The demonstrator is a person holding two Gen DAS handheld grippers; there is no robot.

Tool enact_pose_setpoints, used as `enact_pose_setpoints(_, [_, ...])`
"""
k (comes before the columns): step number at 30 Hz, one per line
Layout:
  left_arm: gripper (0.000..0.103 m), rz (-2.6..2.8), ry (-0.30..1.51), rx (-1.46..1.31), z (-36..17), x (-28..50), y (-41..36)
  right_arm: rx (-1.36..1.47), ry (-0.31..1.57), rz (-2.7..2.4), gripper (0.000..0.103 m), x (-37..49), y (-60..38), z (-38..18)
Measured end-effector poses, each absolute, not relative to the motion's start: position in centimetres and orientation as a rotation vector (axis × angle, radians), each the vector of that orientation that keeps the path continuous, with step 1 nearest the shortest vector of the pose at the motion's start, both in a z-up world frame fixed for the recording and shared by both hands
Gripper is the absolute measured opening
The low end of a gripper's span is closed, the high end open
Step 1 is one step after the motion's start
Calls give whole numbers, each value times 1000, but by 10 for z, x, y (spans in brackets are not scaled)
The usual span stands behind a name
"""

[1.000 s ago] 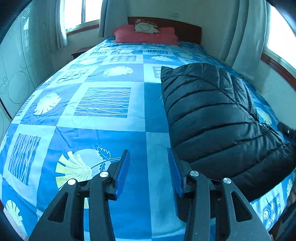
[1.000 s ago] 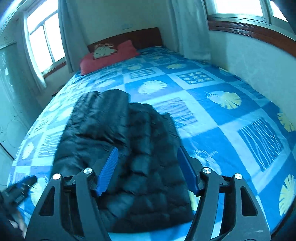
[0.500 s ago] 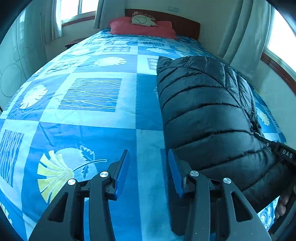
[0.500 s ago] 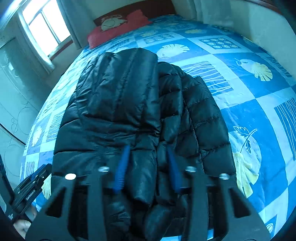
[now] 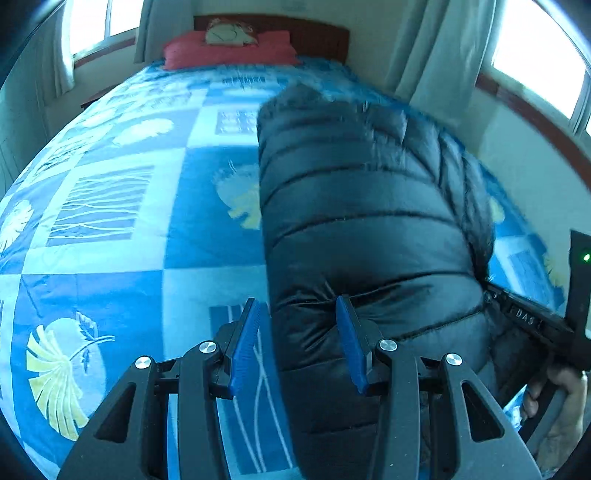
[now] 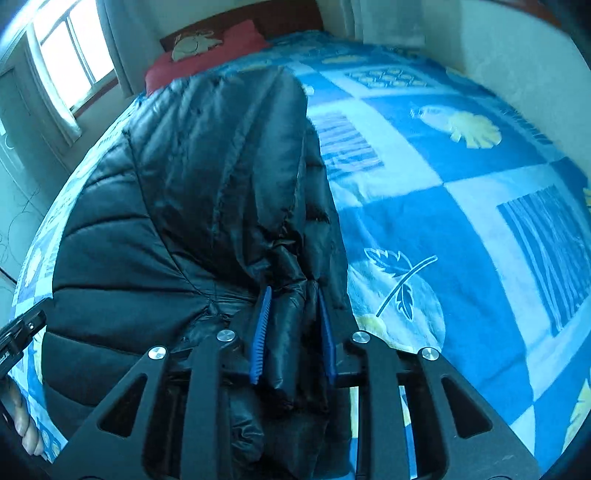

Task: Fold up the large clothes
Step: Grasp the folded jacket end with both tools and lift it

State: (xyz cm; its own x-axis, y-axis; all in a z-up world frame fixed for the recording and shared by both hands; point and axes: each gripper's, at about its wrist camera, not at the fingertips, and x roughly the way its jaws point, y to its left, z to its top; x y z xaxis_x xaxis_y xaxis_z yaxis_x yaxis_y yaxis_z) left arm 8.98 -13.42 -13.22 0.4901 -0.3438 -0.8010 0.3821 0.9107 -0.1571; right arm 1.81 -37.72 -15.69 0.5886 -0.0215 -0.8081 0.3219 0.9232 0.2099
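A black quilted puffer jacket (image 5: pixel 362 221) lies folded lengthwise on the blue patterned bedspread (image 5: pixel 110 229). My left gripper (image 5: pixel 301 347) is open, its blue pads straddling the jacket's near left edge. My right gripper (image 6: pixel 291 332) is shut on a bunched fold of the jacket (image 6: pixel 207 192) at its near right edge. The right gripper's body also shows at the right of the left wrist view (image 5: pixel 535 325).
A red pillow (image 5: pixel 229 50) with a smaller cushion lies against the wooden headboard (image 5: pixel 314 33). Curtains (image 5: pixel 424 55) and windows stand on both sides. A white wall (image 6: pixel 517 66) runs along the bed's right side. The bedspread (image 6: pixel 461 221) is bare right of the jacket.
My left gripper has moved right, onto the jacket's near edge. My right gripper has moved in lower and closed on a fold of the jacket.
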Motion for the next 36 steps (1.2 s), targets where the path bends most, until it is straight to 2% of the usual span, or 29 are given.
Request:
enact_pose_setpoints(5, [43, -424, 962, 124, -157, 94, -152, 386, 900, -198, 25, 19, -381, -169])
enact_pose_setpoints(8, [42, -421, 949, 92, -154, 93, -146, 394, 885, -203, 26, 16, -383, -163])
enact_pose_setpoints(9, [42, -423, 940, 77, -150, 91, -141, 403, 872, -200, 28, 13, -383, -158])
enact_pose_setpoints(12, [42, -400, 902, 70, -136, 80, -129, 377, 843, -234, 46, 1, -379, -138])
enact_pose_setpoints(13, [42, -398, 895, 55, -131, 76, -125, 375, 828, -232, 47, -2, -379, -132])
enact_pose_setpoints(15, [42, -415, 881, 0, -121, 68, -111, 371, 794, -234, 47, -12, -375, -116])
enact_pose_setpoints(16, [42, -417, 876, -13, -118, 66, -109, 356, 776, -249, 43, -18, -370, -106])
enact_pose_setpoints(17, [42, -418, 874, -21, -115, 63, -106, 338, 760, -264, 39, -23, -366, -98])
enact_pose_setpoints(18, [42, -420, 873, -29, -113, 60, -103, 321, 750, -267, 29, -27, -360, -90])
enact_pose_setpoints(19, [42, -424, 874, -43, -110, 59, -100, 311, 744, -265, 25, -29, -357, -85])
enact_pose_setpoints(22, [42, -449, 877, -70, -105, 54, -100, 281, 720, -212, 25, -38, -333, -66])
enact_pose_setpoints(25, [42, -470, 882, -60, -107, 50, -109, 245, 764, -144, 25, -36, -313, -71])
enact_pose_setpoints(29, [42, -489, 948, -63, -130, 57, -121, 160, 891, -186, 25, -25, -306, -115])
enact_pose_setpoints(32, [45, -498, 968, -10, -147, 60, -135, 190, 900, -178, 25, -22, -315, -151])
enact_pose_setpoints(36, [44, -482, 956, 41, -153, 60, -145, 195, 892, -203, 25, -20, -312, -150])
